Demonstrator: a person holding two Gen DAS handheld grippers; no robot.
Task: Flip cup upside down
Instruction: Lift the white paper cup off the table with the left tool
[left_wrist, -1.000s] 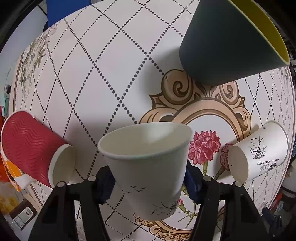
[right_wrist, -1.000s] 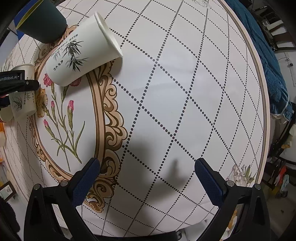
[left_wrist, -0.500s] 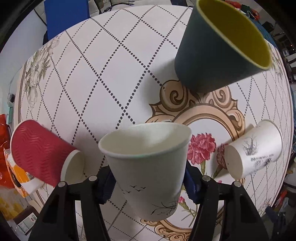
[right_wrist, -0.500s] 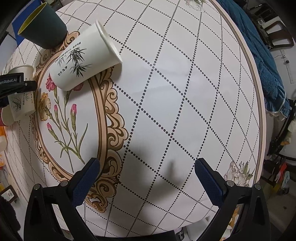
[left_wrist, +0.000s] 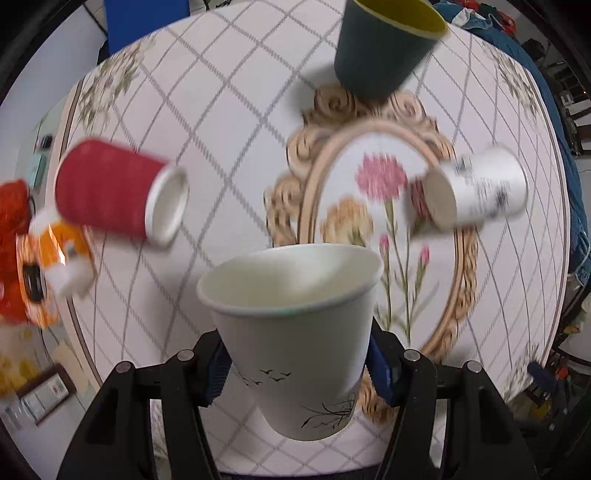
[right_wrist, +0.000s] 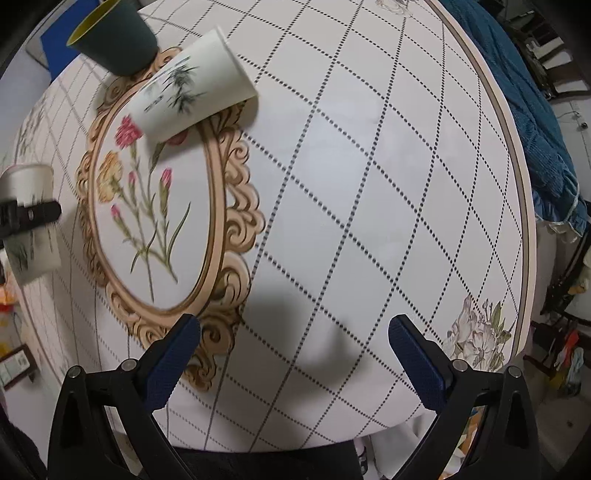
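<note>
Left gripper (left_wrist: 295, 363) has lifted its clamped white paper cup (left_wrist: 295, 325) higher off the round table (left_wrist: 229, 110), mouth up; right gripper (right_wrist: 293, 354) wide, empty; next: invert, set down.

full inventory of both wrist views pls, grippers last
white paper cup with bird print: 1, white, mouth up, clamped in left gripper above the table
dark green cup: 1, green with yellow inside, upright at far end of the oval frame print
bamboo-print paper cup: 1, white, on its side over the frame's rim
red ribbed cup: 1, red, on its side near table's left edge
round table: 1, white diamond-grid cloth with flower print
left gripper: 1, black, blue pads, shut on cup
right gripper: 1, black, blue pads, open, empty
</note>
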